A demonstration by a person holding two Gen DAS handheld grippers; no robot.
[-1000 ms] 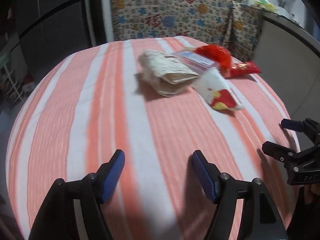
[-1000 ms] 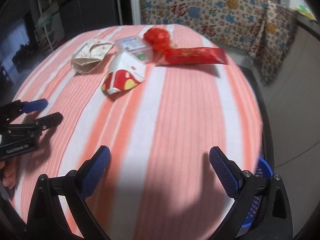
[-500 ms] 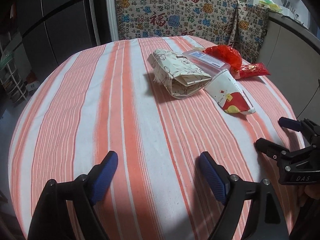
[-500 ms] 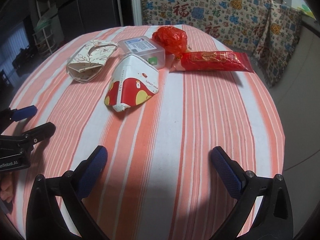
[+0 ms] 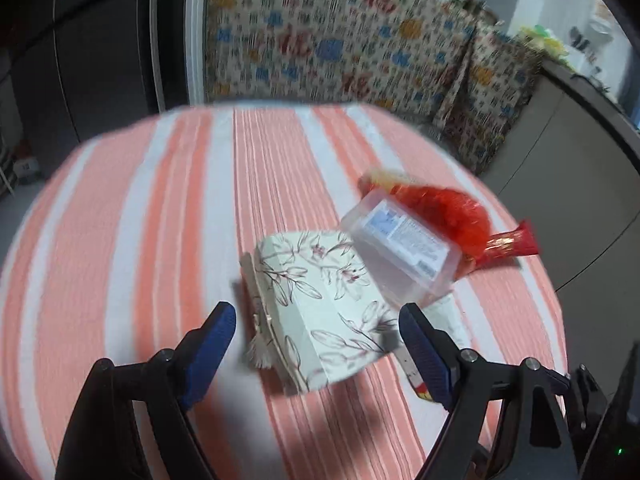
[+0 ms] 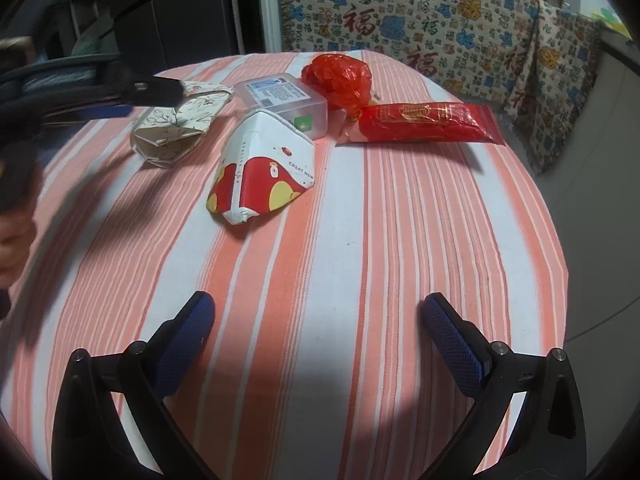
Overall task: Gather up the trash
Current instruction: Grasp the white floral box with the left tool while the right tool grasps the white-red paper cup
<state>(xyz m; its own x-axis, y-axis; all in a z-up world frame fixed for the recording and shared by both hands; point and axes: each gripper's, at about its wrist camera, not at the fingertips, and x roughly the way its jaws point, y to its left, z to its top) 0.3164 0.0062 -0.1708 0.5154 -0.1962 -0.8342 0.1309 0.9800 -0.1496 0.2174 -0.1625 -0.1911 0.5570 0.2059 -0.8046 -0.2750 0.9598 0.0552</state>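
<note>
Five pieces of trash lie grouped on the far half of a round table covered in an orange-and-white striped cloth. At the left of the group sits a crumpled cream paper carton printed with brown leaf sprigs, its open end turned toward the right wrist camera. Just beside it and touching it is a clear rectangular plastic box with a blue-and-white label. In front of that box lies a flattened white paper cup with red and yellow print. Behind the box is a crumpled red plastic bag, and to its right a long red foil wrapper with gold lettering lies across the stripes.

Left gripper: its blue-padded jaws are spread wide on either side of the near end of the leaf-print carton, above it and not pressing on it. The left wrist view is blurred. In the right wrist view the same gripper shows as a dark, smeared shape at the left edge, over the carton, with part of a person's hand below it.

Right gripper: jaws spread wide with nothing between them, over bare cloth near the table's front edge and well apart from the trash.

A patterned fabric with red characters hangs behind the table.
</note>
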